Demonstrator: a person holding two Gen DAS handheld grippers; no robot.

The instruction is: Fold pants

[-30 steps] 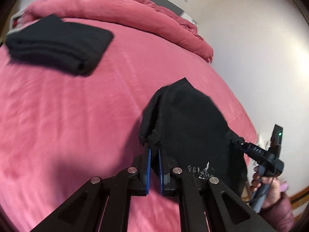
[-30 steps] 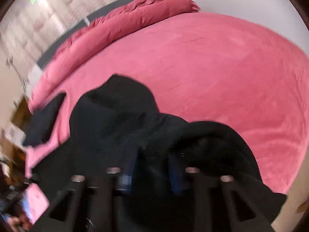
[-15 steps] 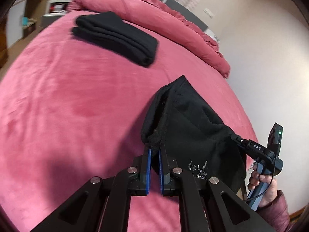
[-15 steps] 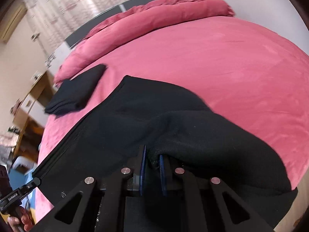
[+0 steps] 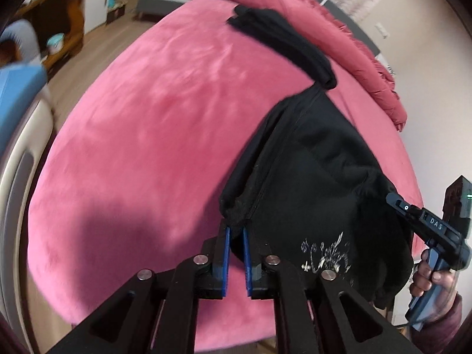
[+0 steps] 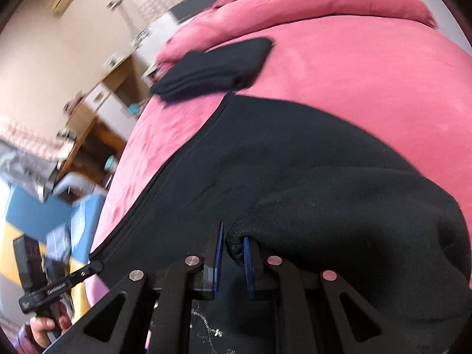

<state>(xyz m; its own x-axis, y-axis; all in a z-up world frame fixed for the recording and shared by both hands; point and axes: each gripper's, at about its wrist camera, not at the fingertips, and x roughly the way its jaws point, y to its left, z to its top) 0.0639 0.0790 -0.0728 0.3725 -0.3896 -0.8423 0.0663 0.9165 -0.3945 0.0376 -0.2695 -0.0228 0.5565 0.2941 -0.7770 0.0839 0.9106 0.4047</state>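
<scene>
While the left wrist view runs, left gripper (image 5: 234, 233): jaws opening, pants (image 5: 312, 171) edge between them, cloth stretching rightward over the bed (image 5: 141, 124). Right wrist view, right gripper (image 6: 233, 243): jaws pinched on pants hem, length running leftward.

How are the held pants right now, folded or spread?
Spread, not yet folded. The pants hang stretched between the left gripper and right gripper, far end draped on the bed. A folded pile lies beyond.

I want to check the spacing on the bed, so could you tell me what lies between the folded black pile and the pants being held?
Only bare pink bedcover; right wrist view shows pile and pants apart.
</scene>
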